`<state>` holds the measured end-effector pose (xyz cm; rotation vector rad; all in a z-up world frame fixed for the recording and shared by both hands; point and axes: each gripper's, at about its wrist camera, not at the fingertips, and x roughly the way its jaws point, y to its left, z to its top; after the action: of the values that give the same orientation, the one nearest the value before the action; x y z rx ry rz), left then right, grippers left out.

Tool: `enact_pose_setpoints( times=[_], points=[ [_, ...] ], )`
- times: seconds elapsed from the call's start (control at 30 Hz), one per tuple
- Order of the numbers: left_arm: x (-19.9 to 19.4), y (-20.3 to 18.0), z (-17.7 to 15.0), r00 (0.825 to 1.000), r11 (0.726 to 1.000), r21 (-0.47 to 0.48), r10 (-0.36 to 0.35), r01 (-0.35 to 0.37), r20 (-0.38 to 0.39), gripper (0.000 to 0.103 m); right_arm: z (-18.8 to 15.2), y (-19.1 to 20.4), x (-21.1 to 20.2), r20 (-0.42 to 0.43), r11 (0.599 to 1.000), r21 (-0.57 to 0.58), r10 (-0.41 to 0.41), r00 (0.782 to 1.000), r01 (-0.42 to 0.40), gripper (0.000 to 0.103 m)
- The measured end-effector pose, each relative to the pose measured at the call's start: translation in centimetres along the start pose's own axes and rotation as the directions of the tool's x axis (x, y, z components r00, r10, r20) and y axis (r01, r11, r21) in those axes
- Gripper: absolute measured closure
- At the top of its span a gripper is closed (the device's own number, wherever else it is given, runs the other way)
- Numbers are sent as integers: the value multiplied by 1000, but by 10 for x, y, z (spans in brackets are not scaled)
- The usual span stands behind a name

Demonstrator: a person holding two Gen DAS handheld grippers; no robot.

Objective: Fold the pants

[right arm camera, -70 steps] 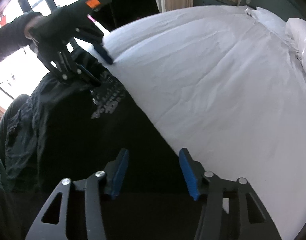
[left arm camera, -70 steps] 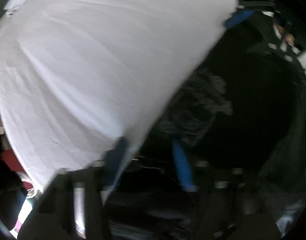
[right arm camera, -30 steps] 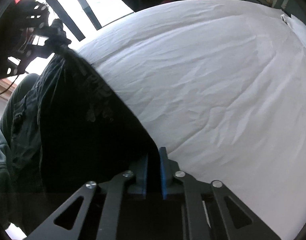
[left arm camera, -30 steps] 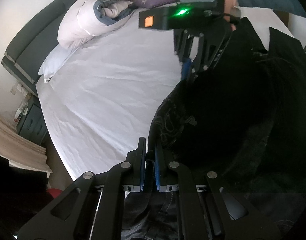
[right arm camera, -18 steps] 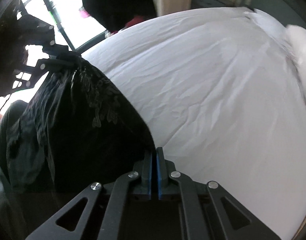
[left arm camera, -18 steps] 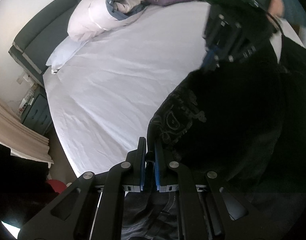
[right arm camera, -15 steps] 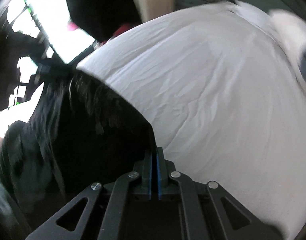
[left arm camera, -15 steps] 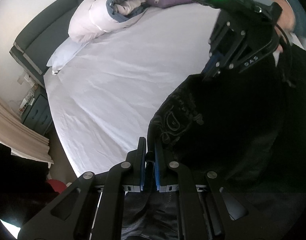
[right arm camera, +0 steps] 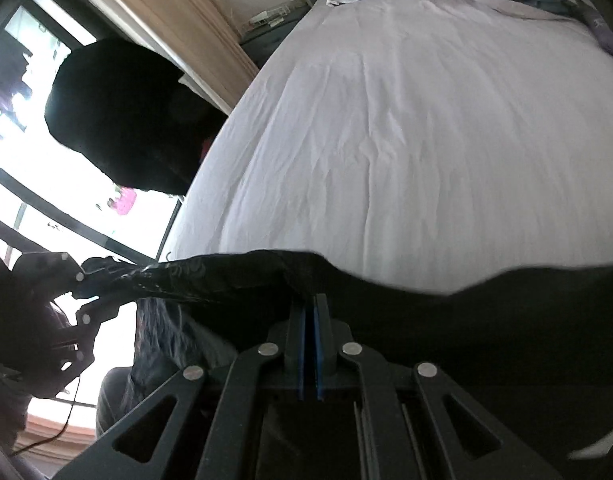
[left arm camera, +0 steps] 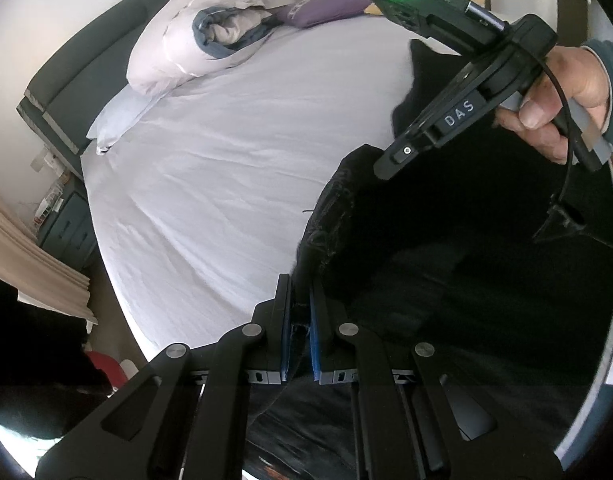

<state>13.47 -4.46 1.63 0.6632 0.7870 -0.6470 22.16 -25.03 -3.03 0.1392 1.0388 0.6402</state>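
The left tool (left arm camera: 300, 312) has its blue pads almost together, pinching a fold of the black pants (left arm camera: 446, 248) between them. The right tool (right arm camera: 311, 312) is likewise nearly shut, its pads clamped on another edge of the same garment. In the right wrist view the cloth stretches taut from that grip across to the left tool at the far left, where dark fabric hangs below. The pants hang between the two tools, above the near part of the bed (left arm camera: 226, 168), whose white sheet lies wrinkled beyond them. In the left wrist view a bare hand (left arm camera: 562, 96) holds the right tool's handle. A rolled duvet (left arm camera: 198, 44) and a purple pillow (left arm camera: 326, 8) sit at the headboard end.
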Motion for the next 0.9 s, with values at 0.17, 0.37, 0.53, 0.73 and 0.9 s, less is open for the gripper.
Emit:
enact_pose_setpoints(
  times=[0.17, 0.37, 0.53, 0.73, 0.9],
  points=[
    [-16, -42, -29, 999, 999, 33, -36, 37, -30, 96, -36, 8, -10, -17, 999, 29, 23, 1000, -23, 98],
    [-27, -80, -60, 996, 996, 47, -73, 76, -57, 96, -80, 15, -5, -39, 994, 94, 63, 997, -59, 98],
    [-40, -117, -83, 992, 991, 78, -105, 110, -69, 96, -113, 22, -11, -55, 995, 88, 50, 997, -45, 98],
    [-54, -153, -112, 986, 987, 62, -145, 150, -80, 96, -142, 50, -21, -50, 999, -14, -45, 998, 44, 98],
    [-68, -165, -131, 985, 986, 57, -151, 156, -80, 96, -167, 69, -22, -50, 991, -80, -107, 993, 103, 98]
  ],
)
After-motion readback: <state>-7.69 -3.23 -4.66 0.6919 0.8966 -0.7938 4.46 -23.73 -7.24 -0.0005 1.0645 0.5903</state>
